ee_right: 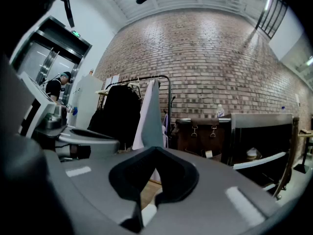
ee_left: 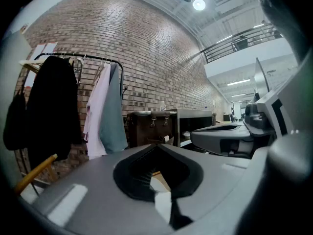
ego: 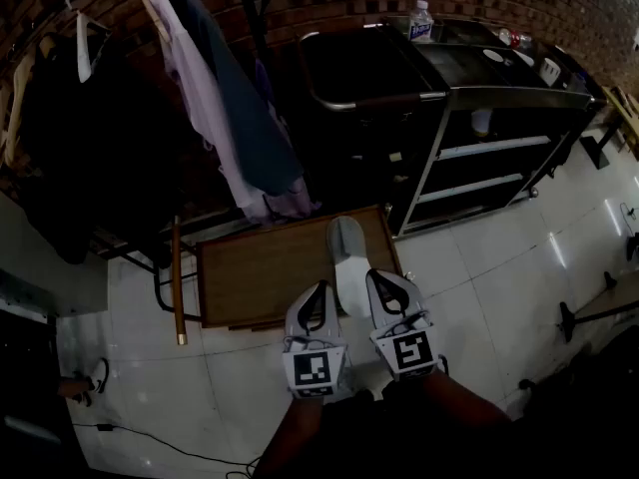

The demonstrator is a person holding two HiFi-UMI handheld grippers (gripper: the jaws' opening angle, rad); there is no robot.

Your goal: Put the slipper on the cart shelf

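A pale grey slipper [ego: 347, 255] lies toe-away on a low brown wooden table [ego: 255, 277], apart from both grippers. My left gripper [ego: 318, 292] sits just left of the slipper's heel, jaws shut and empty. My right gripper [ego: 385, 279] is just right of the heel, also shut and empty. The black cart [ego: 479, 118] with its pale-edged shelves [ego: 494, 148] stands beyond the table at the right. In the left gripper view the closed jaws [ee_left: 157, 148] frame a bit of the white slipper [ee_left: 159, 186]. The right gripper view shows its closed jaws [ee_right: 155, 150] and the cart [ee_right: 259, 131] ahead.
A clothes rack with dark and pale garments [ego: 215, 98] stands at the left against a brick wall. A water bottle [ego: 421, 20] sits on the cart top. A wooden-handled frame [ego: 176, 282] is beside the table. White tiled floor [ego: 499, 277] spreads to the right.
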